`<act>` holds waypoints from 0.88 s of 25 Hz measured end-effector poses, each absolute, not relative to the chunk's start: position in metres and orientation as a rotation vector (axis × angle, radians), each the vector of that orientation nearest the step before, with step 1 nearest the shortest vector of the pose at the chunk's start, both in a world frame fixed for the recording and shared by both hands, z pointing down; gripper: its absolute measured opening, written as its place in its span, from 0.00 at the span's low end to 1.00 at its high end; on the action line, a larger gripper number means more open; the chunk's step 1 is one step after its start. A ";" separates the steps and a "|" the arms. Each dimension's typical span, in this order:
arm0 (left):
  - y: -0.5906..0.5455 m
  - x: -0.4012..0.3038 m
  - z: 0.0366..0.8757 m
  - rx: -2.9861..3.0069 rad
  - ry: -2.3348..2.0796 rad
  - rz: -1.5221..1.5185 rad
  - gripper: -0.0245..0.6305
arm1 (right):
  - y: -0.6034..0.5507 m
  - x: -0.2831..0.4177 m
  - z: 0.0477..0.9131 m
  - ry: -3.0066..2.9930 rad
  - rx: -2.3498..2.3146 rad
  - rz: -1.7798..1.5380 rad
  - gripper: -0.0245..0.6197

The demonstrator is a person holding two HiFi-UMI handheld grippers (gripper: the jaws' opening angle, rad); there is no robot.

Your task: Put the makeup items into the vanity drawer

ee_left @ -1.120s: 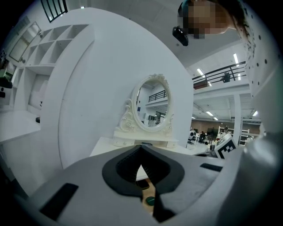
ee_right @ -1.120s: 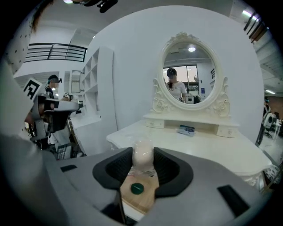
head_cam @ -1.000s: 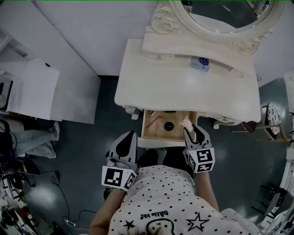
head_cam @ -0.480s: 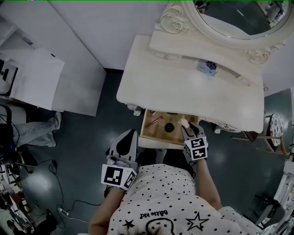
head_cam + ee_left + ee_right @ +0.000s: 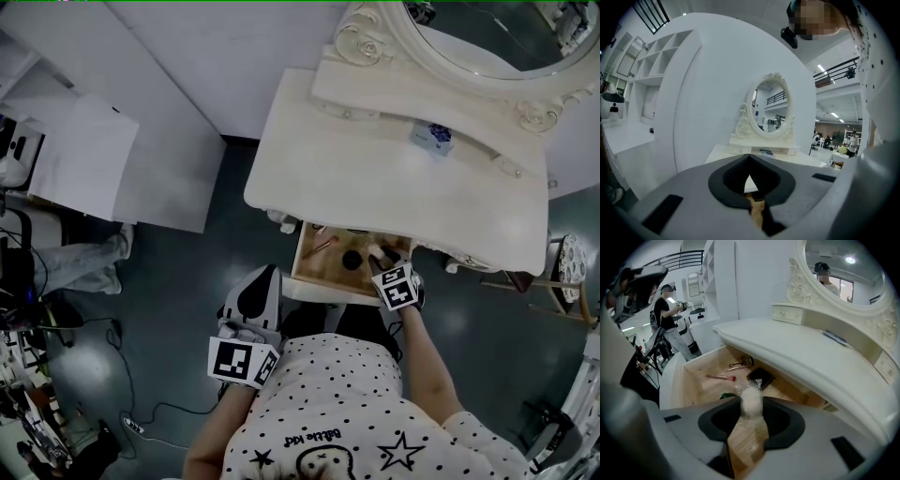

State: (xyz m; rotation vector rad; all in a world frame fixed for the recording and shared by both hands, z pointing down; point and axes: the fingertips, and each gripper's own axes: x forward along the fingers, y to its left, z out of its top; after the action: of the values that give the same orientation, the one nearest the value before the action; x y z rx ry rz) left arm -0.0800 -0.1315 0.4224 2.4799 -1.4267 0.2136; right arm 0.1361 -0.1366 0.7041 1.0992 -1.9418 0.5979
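— Right claw [image 5: 751, 404]: what's it got?
— Clenched on a pale rounded makeup puff in clear wrapping [image 5: 751, 395], tilted down over the open light-wood vanity drawer [image 5: 696, 380] (I see a flat black compact [image 5: 760, 376] and a pink-tipped brush [image 5: 721, 377] lying inside).
— Left claw [image 5: 750, 159]?
— Closed on nothing, held back, well apart from the cream-white tabletop [image 5: 375, 178].

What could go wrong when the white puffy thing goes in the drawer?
The right tool holds the wrapped puff at its very end; the shiny wrap might slip and fall outside the drawer. The vanity top hangs over the drawer, so the tool could bump it. The puff might land on the pink brush or black compact already inside.
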 end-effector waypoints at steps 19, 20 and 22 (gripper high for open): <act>-0.132 -0.088 0.424 2.471 -1.431 0.205 0.03 | -0.136 0.125 0.716 -1.932 1.006 0.604 0.36; -0.132 -0.088 0.424 2.473 -1.429 0.204 0.03 | -0.136 0.124 0.715 -1.937 1.004 0.601 0.36; -0.132 -0.087 0.424 2.474 -1.426 0.203 0.03 | -0.137 0.124 0.714 -1.946 1.008 0.594 0.36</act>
State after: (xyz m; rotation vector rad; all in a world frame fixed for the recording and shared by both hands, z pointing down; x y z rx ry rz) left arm -0.0874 -0.1321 0.4240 2.4738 -1.4263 0.2030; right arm 0.1238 -0.1366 0.7139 1.0079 -1.9457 0.5938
